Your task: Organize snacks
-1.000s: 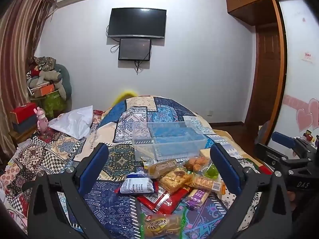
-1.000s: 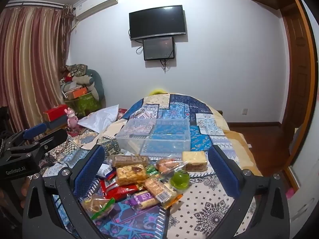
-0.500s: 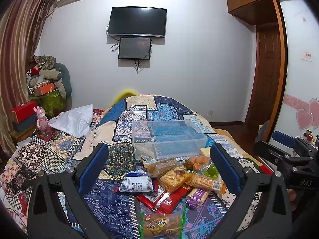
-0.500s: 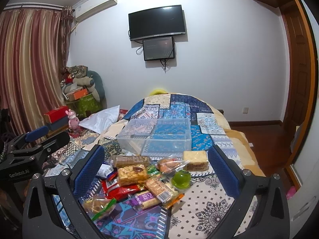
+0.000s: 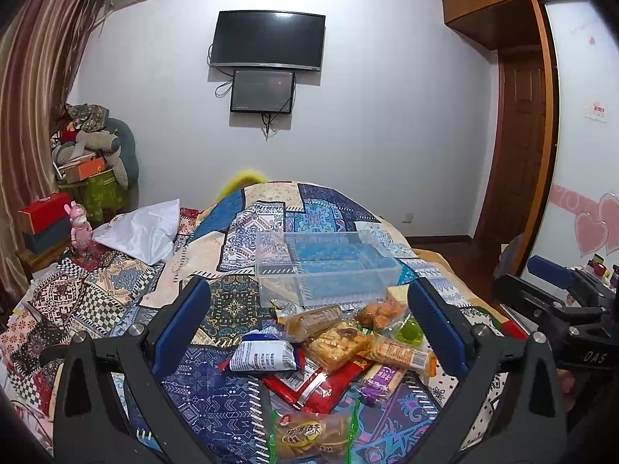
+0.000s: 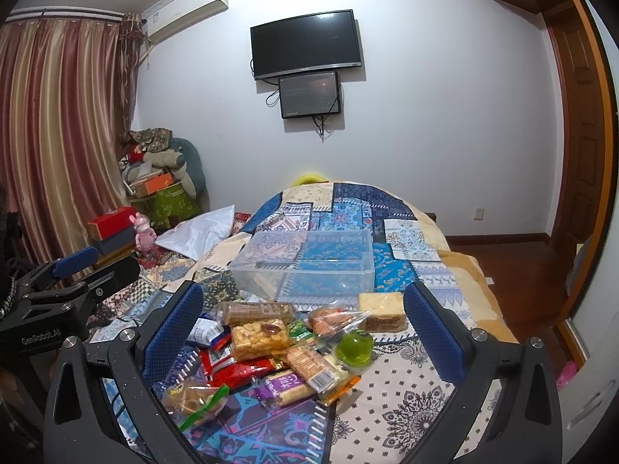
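The left gripper (image 5: 309, 324) and the right gripper (image 6: 303, 321) are both held with jaws spread wide, nothing gripped or touched. The snack pile (image 6: 286, 344) is seen on the bed (image 6: 390, 402), just in front of the clear plastic bin (image 6: 305, 266). The bin's interior is hard to read through its walls. The packets nearest each camera are cut off by the gripper frames.

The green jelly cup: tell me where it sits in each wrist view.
Left wrist: green jelly cup at the pile's right edge, beside the right finger.
Right wrist: right of centre, in front of the wrapped cake slice.
Shared landmark: clear plastic bin behind the pile.
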{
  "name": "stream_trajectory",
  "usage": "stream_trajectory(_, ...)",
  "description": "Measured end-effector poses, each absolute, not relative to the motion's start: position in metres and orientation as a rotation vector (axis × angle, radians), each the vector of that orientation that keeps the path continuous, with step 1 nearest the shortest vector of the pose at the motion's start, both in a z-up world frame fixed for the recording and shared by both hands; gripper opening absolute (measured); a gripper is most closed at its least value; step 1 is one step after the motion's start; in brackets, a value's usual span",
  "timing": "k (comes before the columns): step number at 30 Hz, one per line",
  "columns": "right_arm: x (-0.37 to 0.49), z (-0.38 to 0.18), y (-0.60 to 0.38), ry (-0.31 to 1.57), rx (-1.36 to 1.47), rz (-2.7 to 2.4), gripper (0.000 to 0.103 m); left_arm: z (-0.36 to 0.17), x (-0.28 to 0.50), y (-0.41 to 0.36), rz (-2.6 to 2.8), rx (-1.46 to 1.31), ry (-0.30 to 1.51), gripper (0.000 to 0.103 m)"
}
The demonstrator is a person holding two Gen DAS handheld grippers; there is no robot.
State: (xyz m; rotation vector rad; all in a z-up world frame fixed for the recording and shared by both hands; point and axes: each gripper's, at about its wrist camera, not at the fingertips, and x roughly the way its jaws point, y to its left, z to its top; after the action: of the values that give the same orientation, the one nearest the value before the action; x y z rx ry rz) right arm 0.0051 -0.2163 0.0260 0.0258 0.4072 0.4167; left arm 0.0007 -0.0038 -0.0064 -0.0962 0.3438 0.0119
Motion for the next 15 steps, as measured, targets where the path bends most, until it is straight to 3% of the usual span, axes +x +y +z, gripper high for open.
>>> stream_trajectory(15,0.0046,0.0267,-0.2157,0.405,0.027,0.416,0.103,-0.0085,0.0000,-0.0042,0.010,-0.096,0.345,0.103)
